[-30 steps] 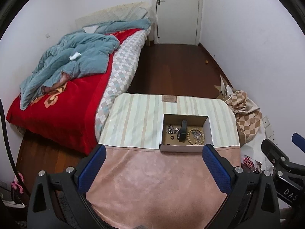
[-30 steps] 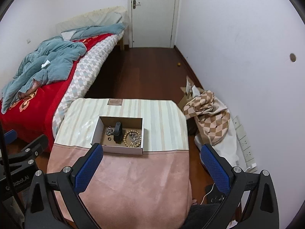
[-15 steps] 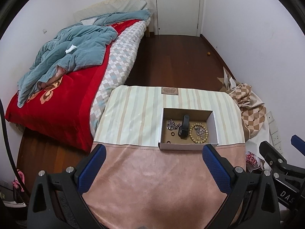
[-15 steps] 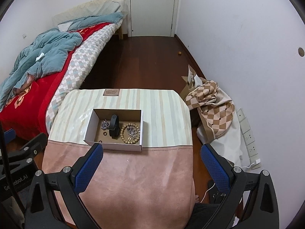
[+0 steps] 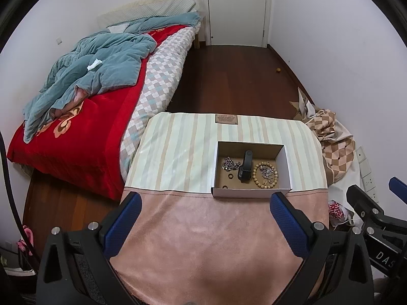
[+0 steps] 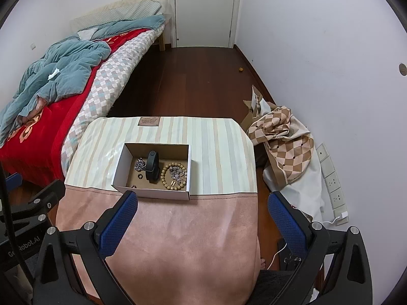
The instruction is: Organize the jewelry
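Observation:
A white cardboard box (image 5: 285, 162) (image 6: 119, 162) sits on the cloth-covered table (image 5: 178, 152) (image 6: 221, 152). Inside lie a black wristband (image 5: 244, 167) (image 6: 152, 165), a wooden bead bracelet (image 5: 257, 178) (image 6: 165, 175), a silver chain (image 5: 229, 164) (image 6: 140, 164), a silver piece inside the bracelet (image 5: 267, 171) (image 6: 178, 172) and small dark rings (image 5: 230, 176) (image 6: 139, 176). My left gripper (image 5: 203, 223) is open and empty, above the pink cloth, short of the box. My right gripper (image 6: 202, 218) is open and empty, near the box's front right corner.
A bed (image 5: 76, 127) (image 6: 38, 127) with a red cover and a teal blanket stands left of the table. A checked bundle (image 5: 335, 139) (image 6: 285, 137) lies on the floor at the right, by the wall sockets (image 6: 333, 183). Dark wood floor leads to a white door (image 5: 236, 7).
Both grippers have risen and tilted down, so the table and box sit higher and nearer in view. The jaws stay open. The box contents have not moved.

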### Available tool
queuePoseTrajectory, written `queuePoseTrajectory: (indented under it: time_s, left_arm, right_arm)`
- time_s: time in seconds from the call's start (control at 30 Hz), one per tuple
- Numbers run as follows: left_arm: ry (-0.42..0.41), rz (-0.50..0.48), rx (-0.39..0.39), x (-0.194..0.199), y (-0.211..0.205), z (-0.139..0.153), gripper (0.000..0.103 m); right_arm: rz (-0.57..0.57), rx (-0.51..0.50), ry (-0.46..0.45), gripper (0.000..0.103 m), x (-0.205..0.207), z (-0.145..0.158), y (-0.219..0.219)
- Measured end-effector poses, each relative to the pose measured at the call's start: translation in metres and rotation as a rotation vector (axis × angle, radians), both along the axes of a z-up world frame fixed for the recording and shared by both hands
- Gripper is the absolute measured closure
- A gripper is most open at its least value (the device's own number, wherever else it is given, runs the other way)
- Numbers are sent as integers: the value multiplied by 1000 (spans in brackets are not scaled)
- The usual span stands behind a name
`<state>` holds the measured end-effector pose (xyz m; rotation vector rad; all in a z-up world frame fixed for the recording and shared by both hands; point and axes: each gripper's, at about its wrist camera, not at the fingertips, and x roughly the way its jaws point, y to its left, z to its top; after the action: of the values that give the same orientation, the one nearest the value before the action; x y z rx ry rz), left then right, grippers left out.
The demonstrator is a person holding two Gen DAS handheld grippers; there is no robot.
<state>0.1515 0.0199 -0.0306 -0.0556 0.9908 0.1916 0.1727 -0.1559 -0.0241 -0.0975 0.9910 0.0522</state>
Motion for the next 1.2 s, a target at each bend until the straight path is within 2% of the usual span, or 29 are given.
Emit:
queuePoseTrajectory:
  time_s: [1.2]
  left_arm:
    - [-31,24,12,-11,3,8,0]
  right_arm:
    - [2,-7,-7,0,-3,4,0]
